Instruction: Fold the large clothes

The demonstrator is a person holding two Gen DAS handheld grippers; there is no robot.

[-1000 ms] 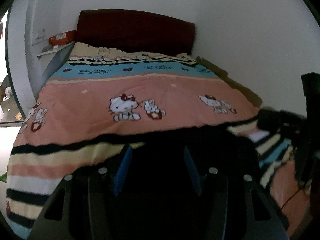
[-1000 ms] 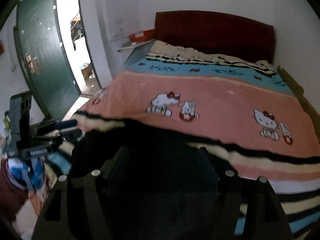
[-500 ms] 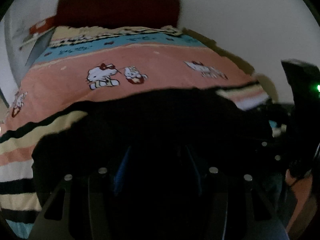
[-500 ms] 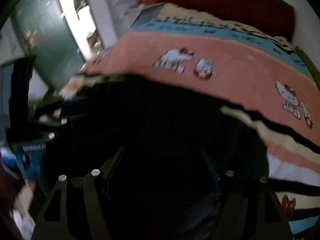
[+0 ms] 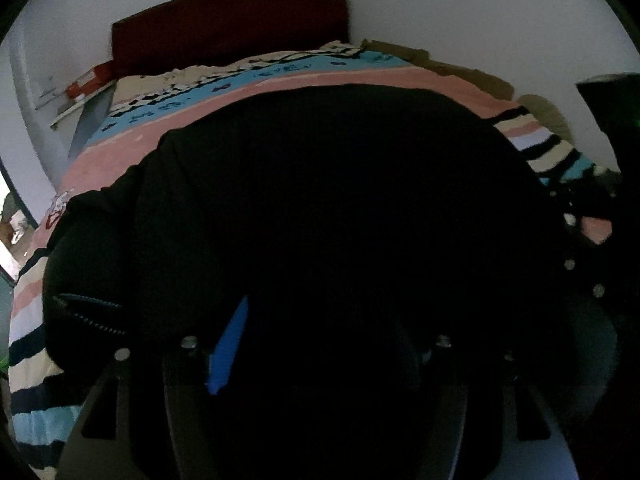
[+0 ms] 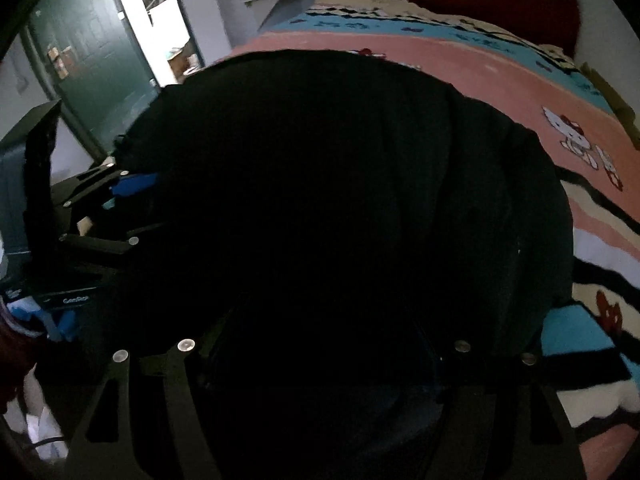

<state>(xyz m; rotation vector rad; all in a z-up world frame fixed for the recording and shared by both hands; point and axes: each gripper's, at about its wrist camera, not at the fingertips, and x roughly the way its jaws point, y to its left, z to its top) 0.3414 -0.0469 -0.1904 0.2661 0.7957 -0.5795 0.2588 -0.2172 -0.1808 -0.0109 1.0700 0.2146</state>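
Observation:
A large black garment (image 5: 340,200) fills most of the left wrist view and drapes over the bed. It also fills the right wrist view (image 6: 340,180). My left gripper (image 5: 316,344) is buried in the black cloth, with one blue finger pad (image 5: 228,348) showing; it appears shut on the garment. My right gripper (image 6: 320,344) is hidden under the same cloth and seems to hold it. The left gripper also shows in the right wrist view (image 6: 116,196) at the garment's left edge, its jaws on the cloth.
The bed (image 5: 132,140) has a pink, blue and striped cartoon-cat blanket, also in the right wrist view (image 6: 520,92). A dark red headboard (image 5: 228,20) stands against the white wall. A green door (image 6: 88,52) and bright doorway lie left. A shelf (image 5: 84,96) holds a red box.
Both grippers have swung forward over the bed, carrying the black garment. It now spreads across far more of the blanket and covers most of both views.

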